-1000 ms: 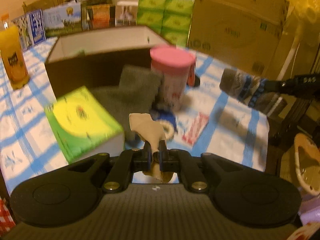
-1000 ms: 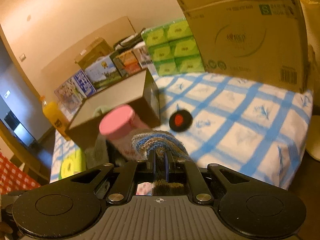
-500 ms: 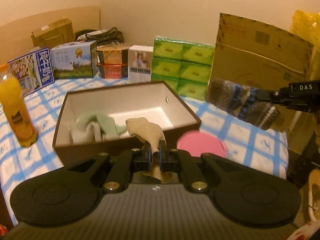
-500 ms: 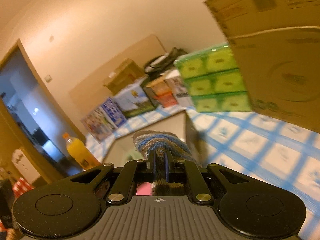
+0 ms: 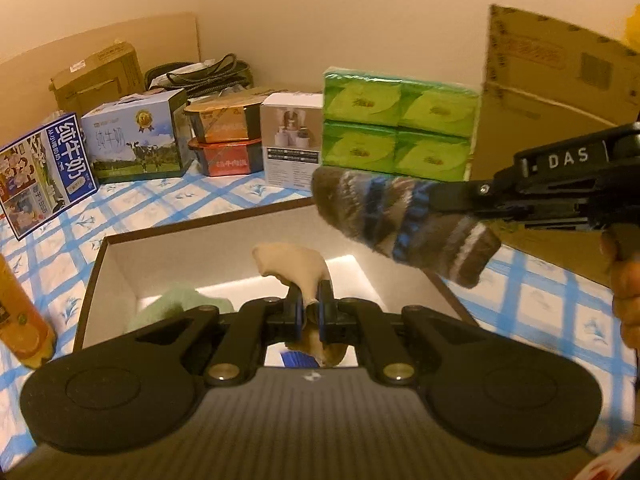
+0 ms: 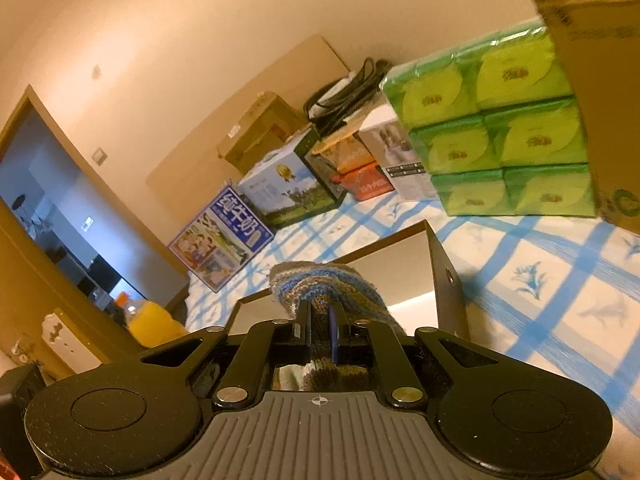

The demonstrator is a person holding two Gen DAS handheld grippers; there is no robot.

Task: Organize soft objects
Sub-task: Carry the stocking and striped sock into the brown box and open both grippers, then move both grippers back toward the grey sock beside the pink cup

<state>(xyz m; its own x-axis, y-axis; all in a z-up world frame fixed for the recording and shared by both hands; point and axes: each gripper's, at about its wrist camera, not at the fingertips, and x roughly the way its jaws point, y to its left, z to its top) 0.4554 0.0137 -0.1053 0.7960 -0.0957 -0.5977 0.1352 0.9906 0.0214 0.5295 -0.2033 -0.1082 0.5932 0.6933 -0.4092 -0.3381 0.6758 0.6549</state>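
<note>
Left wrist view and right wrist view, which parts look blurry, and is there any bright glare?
Left wrist view: the cardboard box edge is smeared and the striped sock soft; a bright glare band crosses the floor of the brown box. Right wrist view: mostly sharp, warm orange light, fisheye bending at the edges.

The table (image 5: 160, 204) is covered by a white cloth with a blue grid pattern. An open dark brown cardboard box with a white interior (image 5: 120, 268) rests near its middle. An orange juice bottle (image 5: 18, 320) stands at the box's left. Along the far edge stand two blue-and-white milk cartons (image 5: 138, 140), stacked orange food trays (image 5: 228, 140), a white product box (image 5: 290, 144), a green pack of tissues (image 5: 400, 136) and a large brown corrugated carton (image 5: 552, 92).
</note>
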